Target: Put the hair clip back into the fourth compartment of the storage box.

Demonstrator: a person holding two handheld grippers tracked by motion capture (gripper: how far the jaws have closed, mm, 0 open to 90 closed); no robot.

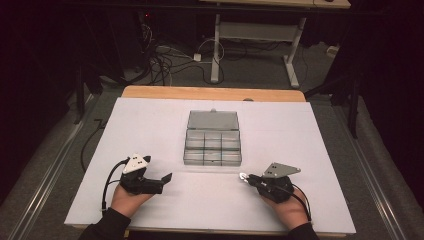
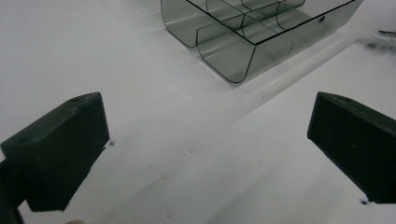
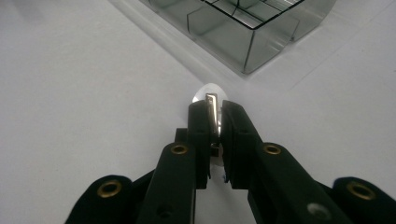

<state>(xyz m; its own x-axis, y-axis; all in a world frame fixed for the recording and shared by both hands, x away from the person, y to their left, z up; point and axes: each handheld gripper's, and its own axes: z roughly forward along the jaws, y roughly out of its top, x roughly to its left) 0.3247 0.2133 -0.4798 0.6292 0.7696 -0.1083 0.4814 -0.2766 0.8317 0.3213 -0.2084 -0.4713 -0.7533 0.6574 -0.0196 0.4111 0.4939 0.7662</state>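
Right tool [image 3: 214,122] pinches a small shiny metal piece [image 3: 211,99] near the smoky clear plastic compartment box [image 1: 212,145] mid-desk; left tool [image 2: 205,149] stands spread, empty. Thin edge grip may slip when lifted.

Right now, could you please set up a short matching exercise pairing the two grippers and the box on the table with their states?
Things:
1. left gripper
2. right gripper
3. compartment box

States:
A. lid swung open, lying flat behind
B. jaws spread wide, nothing between them
C. jaws closed on a small shiny metal piece

Pairs: 1-B, 2-C, 3-A
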